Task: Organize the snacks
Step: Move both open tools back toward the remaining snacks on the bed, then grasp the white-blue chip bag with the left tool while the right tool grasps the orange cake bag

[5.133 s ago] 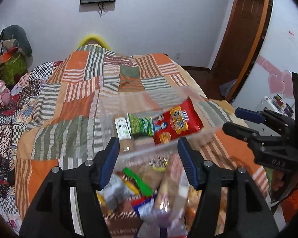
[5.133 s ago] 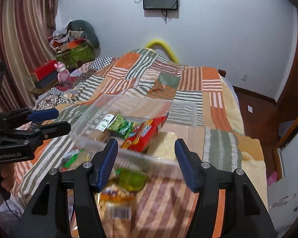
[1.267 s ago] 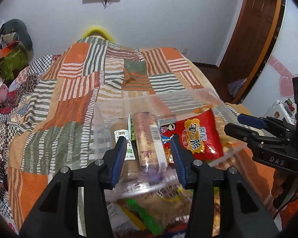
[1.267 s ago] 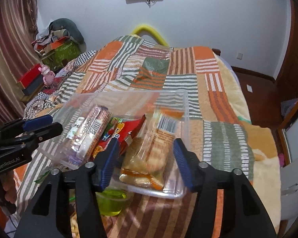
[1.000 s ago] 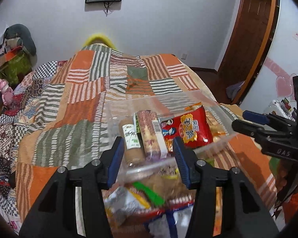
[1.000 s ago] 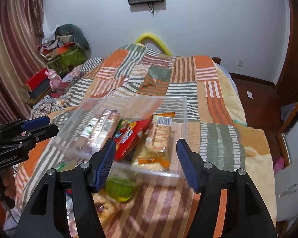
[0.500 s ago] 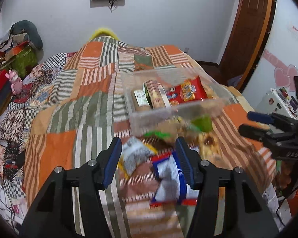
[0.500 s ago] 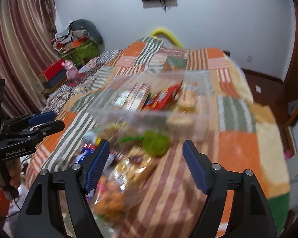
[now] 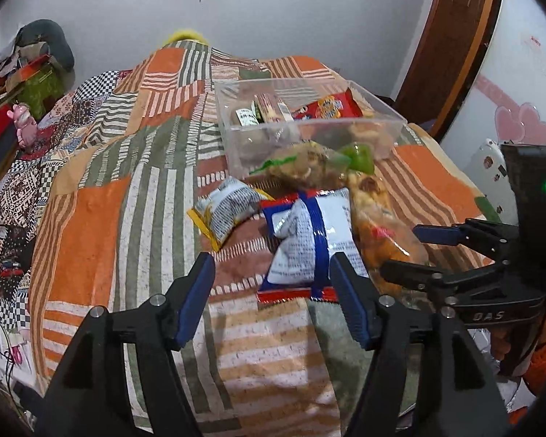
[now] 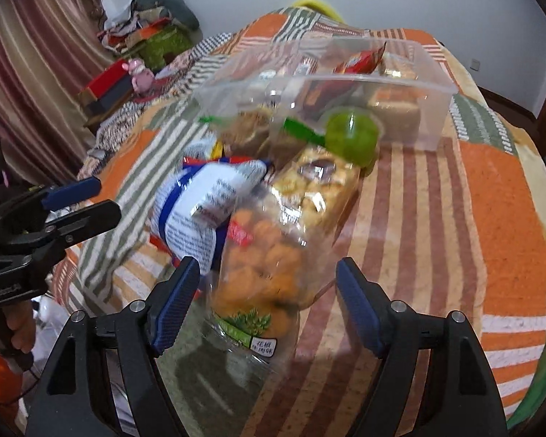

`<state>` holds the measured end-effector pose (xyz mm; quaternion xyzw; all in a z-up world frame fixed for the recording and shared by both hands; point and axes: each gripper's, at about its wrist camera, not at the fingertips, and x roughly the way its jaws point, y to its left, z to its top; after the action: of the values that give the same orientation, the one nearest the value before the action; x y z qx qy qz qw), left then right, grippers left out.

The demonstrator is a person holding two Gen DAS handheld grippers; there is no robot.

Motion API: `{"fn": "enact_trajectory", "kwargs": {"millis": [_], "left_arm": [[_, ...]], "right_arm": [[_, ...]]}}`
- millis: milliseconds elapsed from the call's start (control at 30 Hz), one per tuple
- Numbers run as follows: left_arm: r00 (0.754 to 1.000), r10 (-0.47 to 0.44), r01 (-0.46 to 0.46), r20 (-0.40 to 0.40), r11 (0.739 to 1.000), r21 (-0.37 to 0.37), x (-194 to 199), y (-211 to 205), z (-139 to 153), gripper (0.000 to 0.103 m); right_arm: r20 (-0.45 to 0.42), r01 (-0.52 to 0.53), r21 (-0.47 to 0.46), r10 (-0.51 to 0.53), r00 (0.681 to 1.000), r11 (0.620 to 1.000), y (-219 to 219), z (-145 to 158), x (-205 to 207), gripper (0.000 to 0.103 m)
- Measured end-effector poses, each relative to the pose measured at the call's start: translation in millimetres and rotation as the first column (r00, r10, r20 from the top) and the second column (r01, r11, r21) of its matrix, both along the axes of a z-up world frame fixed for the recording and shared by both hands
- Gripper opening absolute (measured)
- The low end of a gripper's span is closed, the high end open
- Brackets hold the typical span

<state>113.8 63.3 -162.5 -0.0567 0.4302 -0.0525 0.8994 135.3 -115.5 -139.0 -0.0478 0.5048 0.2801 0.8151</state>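
A clear plastic container sits on the patchwork bedspread, toward the bed's far right side, with a red snack bag and wrapped bars already inside. Loose snacks lie in a heap touching its near wall — a green jelly cup, a clear bag of brown treats, a yellow-and-white packet, a blue-and-white packet and a clear bag of orange puffs.

The left gripper hovers over the near end of the blue-and-white packet, its jaws opening and its pads clear of the packet. The right gripper hangs over the puff bag — jaws apart, the bag's near end between them, neither pad pressing on it.
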Motion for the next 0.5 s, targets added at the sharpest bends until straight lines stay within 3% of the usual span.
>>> {"fn": "enact_trajectory", "kwargs": {"millis": [167, 300, 500], "left_arm": [[1.0, -0.015, 0.014, -0.019, 1.0, -0.008, 1.9, -8.6, -5.2, 0.072], [0.999, -0.021, 0.02, -0.029, 0.999, -0.025, 9.6, -16.7, -8.5, 0.076], [0.998, -0.044, 0.042, -0.041, 0.999, -0.034, 26.7, -31.9, -16.9, 0.082]], "right_arm": [[-0.02, -0.006, 0.007, 0.006, 1.0, 1.0, -6.5, -7.5, -2.1, 0.071], [-0.017, -0.003, 0.025, 0.003, 1.0, 1.0, -20.6, -5.7, -4.9, 0.048], [0.01, 0.034, 0.04, -0.034, 0.999, 0.999, -42.2, -1.3, -10.7, 0.045]]}}
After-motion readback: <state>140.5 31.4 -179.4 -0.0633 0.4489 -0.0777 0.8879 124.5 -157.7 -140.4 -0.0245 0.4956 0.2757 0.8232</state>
